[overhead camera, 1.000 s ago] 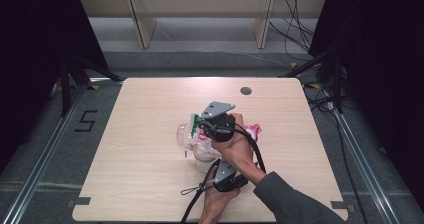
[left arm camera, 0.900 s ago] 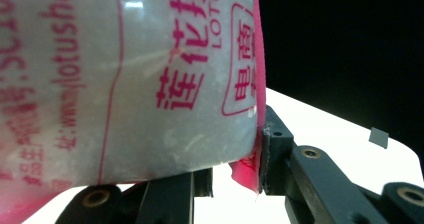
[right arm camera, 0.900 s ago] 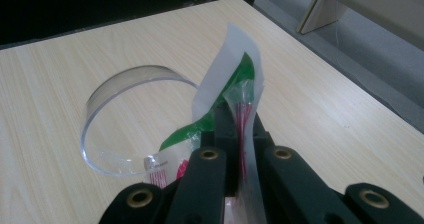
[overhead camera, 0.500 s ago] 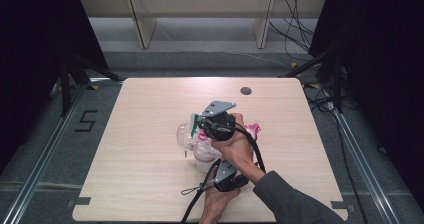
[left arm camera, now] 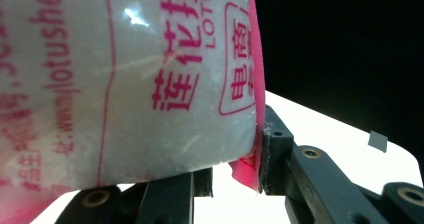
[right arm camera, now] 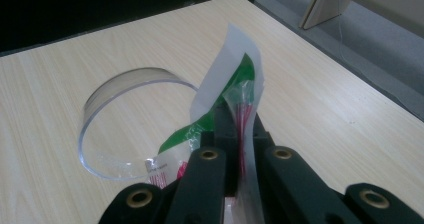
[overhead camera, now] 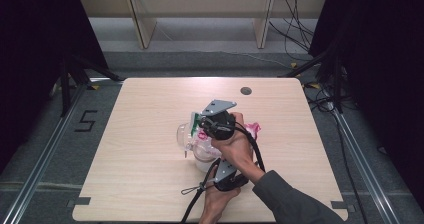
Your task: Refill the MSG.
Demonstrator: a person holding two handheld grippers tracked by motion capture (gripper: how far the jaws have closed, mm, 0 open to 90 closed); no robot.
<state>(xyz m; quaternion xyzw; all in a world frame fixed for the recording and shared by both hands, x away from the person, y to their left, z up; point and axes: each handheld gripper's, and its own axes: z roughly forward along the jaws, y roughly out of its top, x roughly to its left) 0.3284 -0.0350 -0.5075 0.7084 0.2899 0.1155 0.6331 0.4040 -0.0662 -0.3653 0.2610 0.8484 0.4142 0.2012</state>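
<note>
A plastic bag of white granules (left arm camera: 125,84) with red lettering and a pink edge hangs between both grippers over the table's middle. My left gripper (left arm camera: 235,169) grips its lower pink edge; in the high view this gripper (overhead camera: 220,166) is nearest the person. My right gripper (right arm camera: 234,119) is shut on the bag's green and white top strip (right arm camera: 227,69), and in the high view that gripper (overhead camera: 201,125) is held above the bag (overhead camera: 202,151). Just under the strip stands a clear round container (right arm camera: 130,119), open at the top, which the high view places left of the bag (overhead camera: 184,134).
The wooden table (overhead camera: 140,184) has a small dark round hole (overhead camera: 245,90) near its far edge. A black cable (overhead camera: 192,204) trails off the near edge. Shelving legs (overhead camera: 142,24) stand on the floor beyond the table.
My right gripper has risen very slightly with the bag's top strip. Everything else is as it was.
</note>
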